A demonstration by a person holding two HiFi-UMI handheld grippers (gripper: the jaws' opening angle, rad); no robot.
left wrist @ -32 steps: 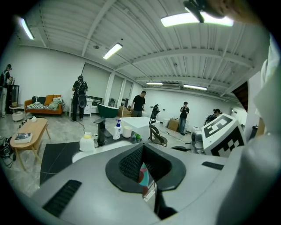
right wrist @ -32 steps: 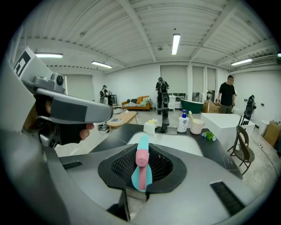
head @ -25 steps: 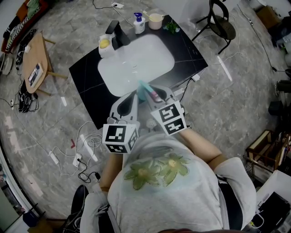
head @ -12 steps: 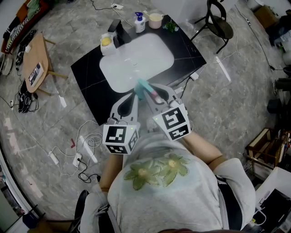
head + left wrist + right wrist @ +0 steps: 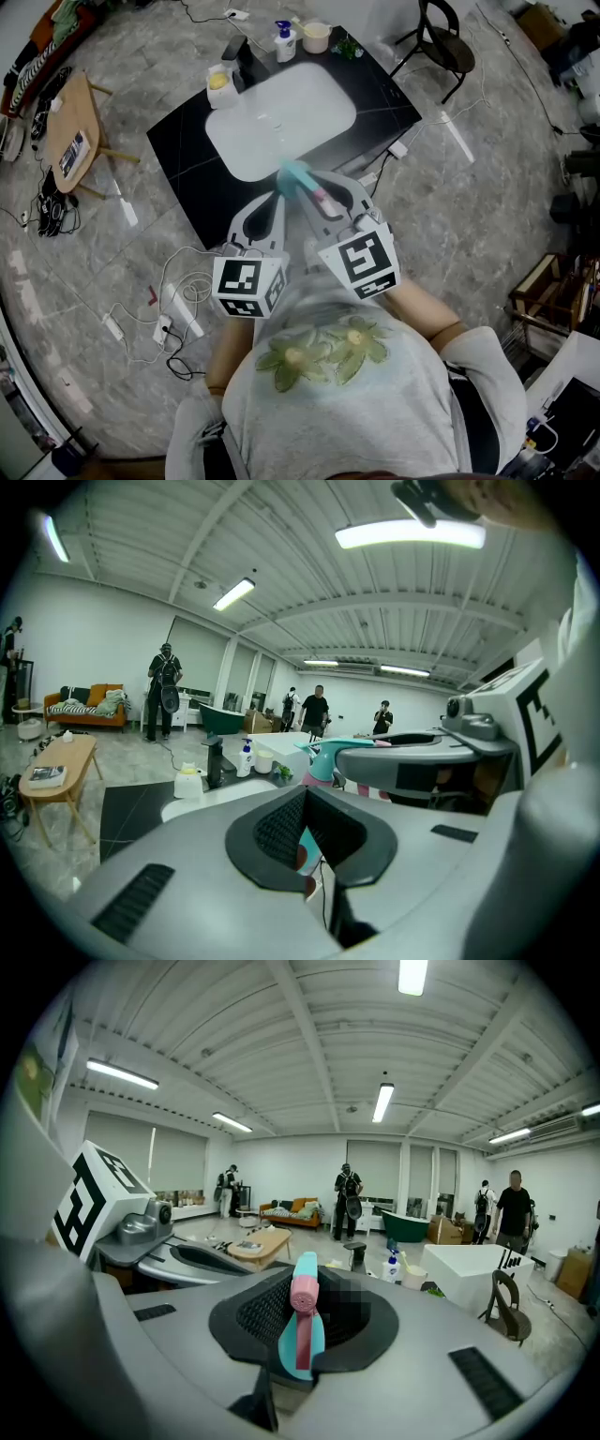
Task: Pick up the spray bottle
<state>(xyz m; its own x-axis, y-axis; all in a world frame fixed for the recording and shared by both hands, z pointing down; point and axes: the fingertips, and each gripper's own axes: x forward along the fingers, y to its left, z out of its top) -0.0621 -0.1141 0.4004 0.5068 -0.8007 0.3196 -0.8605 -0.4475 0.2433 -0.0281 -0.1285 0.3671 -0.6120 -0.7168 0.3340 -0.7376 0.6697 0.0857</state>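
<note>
The spray bottle (image 5: 302, 177) is teal with a pink nozzle and trigger. My right gripper (image 5: 315, 190) is shut on it and holds it in the air in front of the person's chest, above the near edge of the black counter (image 5: 183, 159). In the right gripper view the bottle (image 5: 302, 1330) stands upright between the dark pads (image 5: 258, 1312), nozzle toward the camera. My left gripper (image 5: 270, 202) hangs just left of it with its jaws together and nothing between them. From the left gripper view the bottle's teal head (image 5: 323, 755) shows to the right.
A white basin (image 5: 281, 117) is set in the black counter, with a black faucet (image 5: 239, 61), a yellow-topped dispenser (image 5: 218, 86), a blue pump bottle (image 5: 284, 39) and a cup (image 5: 317, 37) at its far edge. A chair (image 5: 441, 47), a wooden table (image 5: 70, 131) and floor cables (image 5: 159, 309) surround it.
The right gripper has risen with the spray bottle, its marker cube now larger and lower right in the head view. The left gripper shifted a little; the counter sits higher in the picture.
</note>
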